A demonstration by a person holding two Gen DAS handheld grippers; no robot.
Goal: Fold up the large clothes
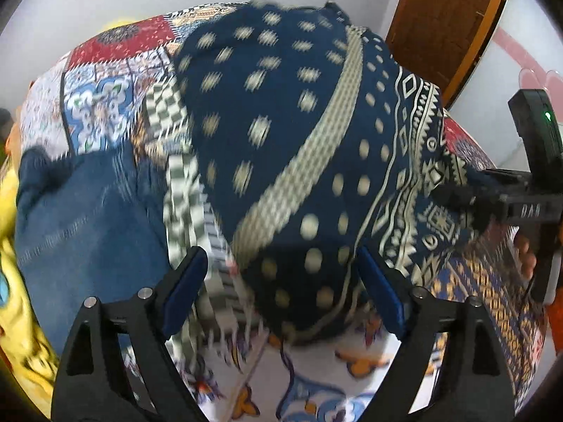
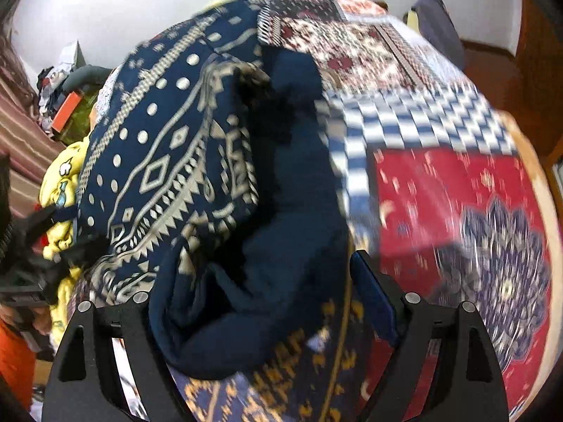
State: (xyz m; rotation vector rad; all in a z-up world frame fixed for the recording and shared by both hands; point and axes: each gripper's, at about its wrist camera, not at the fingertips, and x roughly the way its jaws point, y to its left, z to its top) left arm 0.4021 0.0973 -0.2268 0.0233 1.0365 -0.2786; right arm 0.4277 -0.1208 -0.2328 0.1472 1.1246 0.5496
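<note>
Navy patterned garment [image 1: 299, 147] bunched on the bed [image 1: 105, 84], at 12 o'clock from both grippers; left fingers [image 1: 190, 281] wide apart, empty; right gripper [image 2: 253, 302] spread around dark folds, hold uncertain

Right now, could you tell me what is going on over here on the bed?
A person with a handheld gripper in each hand is working on a large navy patterned cloth spread over a patchwork bedspread. The left gripper is open, its pads straddling the cloth's near edge. The right gripper is also open, with a bunched fold lying between its fingers. Jeans lie to the left. The fold is not finished, and the pictures are blurred by motion.
</note>
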